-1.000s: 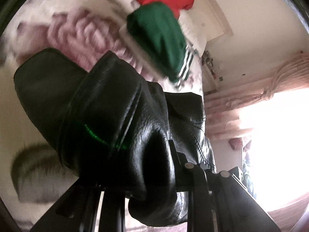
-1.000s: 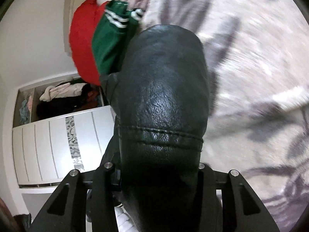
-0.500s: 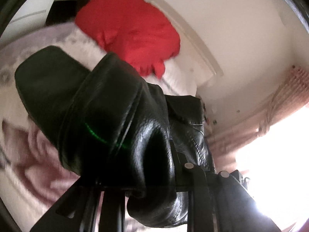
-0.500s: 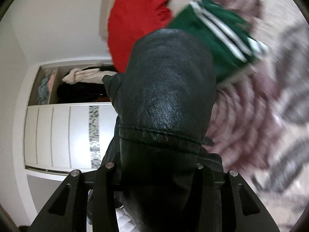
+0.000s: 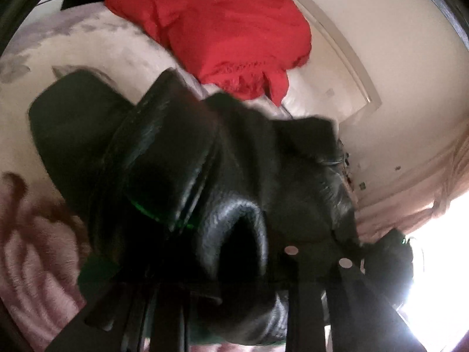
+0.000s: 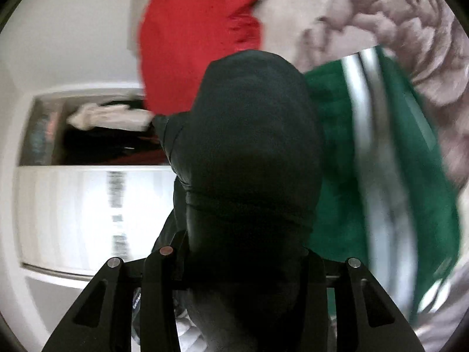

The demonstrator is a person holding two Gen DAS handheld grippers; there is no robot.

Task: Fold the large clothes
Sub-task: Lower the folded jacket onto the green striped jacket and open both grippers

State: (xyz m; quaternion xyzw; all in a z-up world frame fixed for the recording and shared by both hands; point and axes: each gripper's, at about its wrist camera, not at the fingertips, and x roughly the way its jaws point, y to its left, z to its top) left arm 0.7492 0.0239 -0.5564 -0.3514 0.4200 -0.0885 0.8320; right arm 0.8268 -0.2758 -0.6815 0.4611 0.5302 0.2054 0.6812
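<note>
Filling the lower centre of the left wrist view, a black leather jacket [image 5: 205, 176] bunches over the left hand-held gripper [image 5: 228, 281], whose dark fingers are pressed onto the leather. A red garment [image 5: 217, 26] lies at the upper centre on a pale floral bedspread [image 5: 88, 47]. Pink curtains [image 5: 416, 193] and bright window light sit at the right edge.

In the right wrist view, the same jacket [image 6: 252, 158] rises as a dark rounded fold from the bottom centre, pinched in the right hand-held gripper [image 6: 234, 272]. The red garment [image 6: 190, 35] sits at upper centre. A green garment with white stripes [image 6: 381, 158] lies at right on the bedspread [image 6: 410, 14]. A white wardrobe [image 6: 73, 205] with an open shelf stands at left.
</note>
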